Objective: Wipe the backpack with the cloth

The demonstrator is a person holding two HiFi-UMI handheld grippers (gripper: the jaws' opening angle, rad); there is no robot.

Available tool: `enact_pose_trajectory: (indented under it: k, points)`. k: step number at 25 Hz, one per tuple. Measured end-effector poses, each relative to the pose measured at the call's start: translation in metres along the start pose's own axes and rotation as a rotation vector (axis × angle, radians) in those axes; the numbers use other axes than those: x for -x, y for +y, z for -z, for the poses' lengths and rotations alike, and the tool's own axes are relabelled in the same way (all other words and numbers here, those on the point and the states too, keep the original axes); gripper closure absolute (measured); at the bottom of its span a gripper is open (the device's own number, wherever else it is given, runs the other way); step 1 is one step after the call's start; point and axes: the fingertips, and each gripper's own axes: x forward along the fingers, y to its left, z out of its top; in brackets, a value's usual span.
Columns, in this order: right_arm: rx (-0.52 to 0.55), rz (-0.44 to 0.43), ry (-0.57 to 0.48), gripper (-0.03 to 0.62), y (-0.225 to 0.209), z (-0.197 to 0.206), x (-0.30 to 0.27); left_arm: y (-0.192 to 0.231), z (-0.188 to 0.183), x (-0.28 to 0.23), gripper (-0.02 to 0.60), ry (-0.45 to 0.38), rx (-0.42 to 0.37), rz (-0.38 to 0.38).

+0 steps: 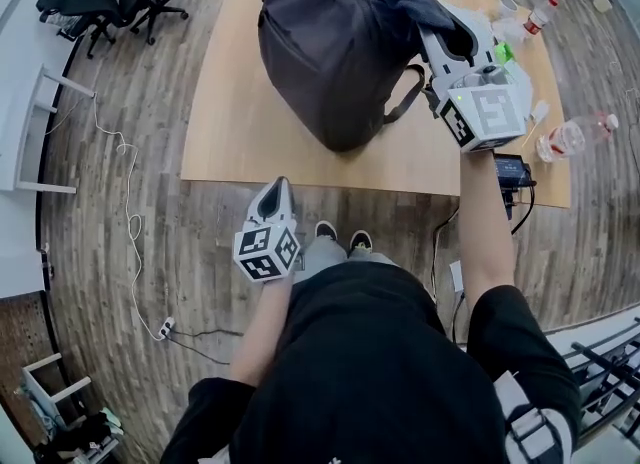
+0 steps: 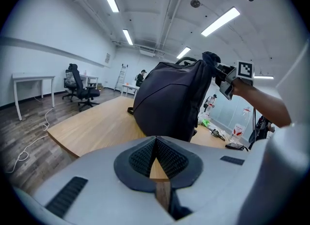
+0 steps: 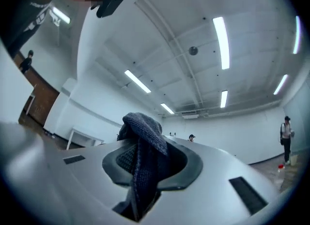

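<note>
Item 1, backpack [image 1: 335, 47]: dark, upright on the wooden table [image 1: 240, 122], at 12 from you in head view. Item 2, cloth [image 1: 410, 2]: dark grey knit, at the backpack's top, approx. 2 o'clock on its outline, lying against the fabric there. Item 3, your R gripper [image 1: 447, 37]: at 3 of the backpack's upper part, jaws clamped on the cloth; in the R gripper view the cloth bunches over the pads and hangs down btwn them, ceiling lights behind. Item 4, your L gripper [image 1: 279, 190]: at 6 of the backpack, off the table's near edge and over the floor, well apart from the bag; jaws closed, pads meeting at the tips, nothing btwn them, w/ the backpack straight ahead in the L gripper view. Item 5, misc. on the table at 3 of the backpack: 2 plastic bottles [image 1: 580, 135], 1 lying down, 1 w/ a red cap further back; a small black device [image 1: 512, 168] at the near edge. Item 6, floor: 2 office chairs [image 1: 120, 2] at 10, a white cable [image 1: 125, 212] at 8.
</note>
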Motion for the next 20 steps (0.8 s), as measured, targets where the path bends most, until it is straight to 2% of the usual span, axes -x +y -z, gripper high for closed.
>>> enact_pose_trajectory:
  k: [3, 9, 11, 13, 16, 20]
  points:
    - [0.002, 0.038, -0.014, 0.511, 0.004, 0.018, 0.02, -0.002, 0.002, -0.003, 0.568, 0.003, -0.002, -0.001]
    - [0.057, 0.019, 0.025, 0.513, 0.032, 0.064, 0.048, -0.018, 0.001, -0.014, 0.568, 0.011, -0.022, 0.026]
    - [0.11, -0.029, 0.083, 0.513, 0.048, 0.088, 0.052, -0.023, 0.002, -0.017, 0.568, 0.014, -0.027, 0.033]
    - [0.164, -0.08, 0.183, 0.514, 0.069, 0.126, 0.06, -0.027, 0.003, -0.019, 0.568, 0.016, -0.031, 0.037]
    - [0.132, -0.103, 0.312, 0.514, 0.091, 0.178, 0.079, -0.029, 0.004, -0.018, 0.568, 0.02, -0.034, 0.039]
    - [0.077, -0.097, 0.396, 0.514, 0.107, 0.217, 0.099, -0.027, 0.004, -0.018, 0.568, 0.025, -0.032, 0.034]
